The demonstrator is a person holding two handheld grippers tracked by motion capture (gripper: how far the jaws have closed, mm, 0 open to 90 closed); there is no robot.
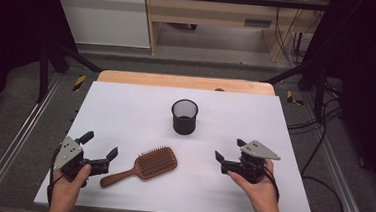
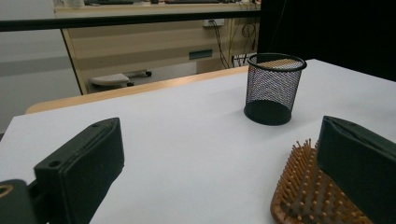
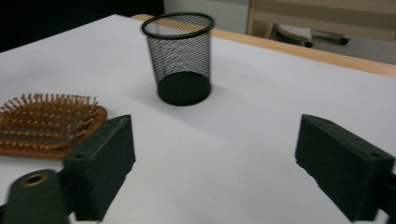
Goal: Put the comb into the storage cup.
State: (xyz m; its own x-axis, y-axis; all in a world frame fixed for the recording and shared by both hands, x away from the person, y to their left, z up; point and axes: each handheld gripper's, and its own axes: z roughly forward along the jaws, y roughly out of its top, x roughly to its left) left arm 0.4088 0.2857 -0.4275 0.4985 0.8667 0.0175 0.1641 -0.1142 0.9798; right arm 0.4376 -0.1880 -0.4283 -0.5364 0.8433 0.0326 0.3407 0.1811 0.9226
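While the left gripper (image 1: 98, 147) rests at the near left of the white table (image 1: 125, 111), its jaws stand wide apart and hold nothing. Just to its right lies the brush (image 1: 144, 165), bristles up, with the handle pointing toward this gripper; the handle end is near the lower jaw, but from the high view I cannot tell if they touch. In the left gripper view the brush (image 2: 308, 191) head is partly behind the right-hand jaw, so it seems to lie beside the jaws, not between them.

Farther back, near the middle of the table, the black mesh cup (image 1: 184, 116) stands upright, well apart from the brush.

At the near right, the right gripper (image 1: 227, 150) is held by a hand (image 1: 255, 188), jaws wide open and empty, pointing toward the brush. In the right gripper view the brush (image 3: 46, 123) lies left of the left-hand jaw, outside the gap, and the cup (image 3: 180, 58) stands ahead.
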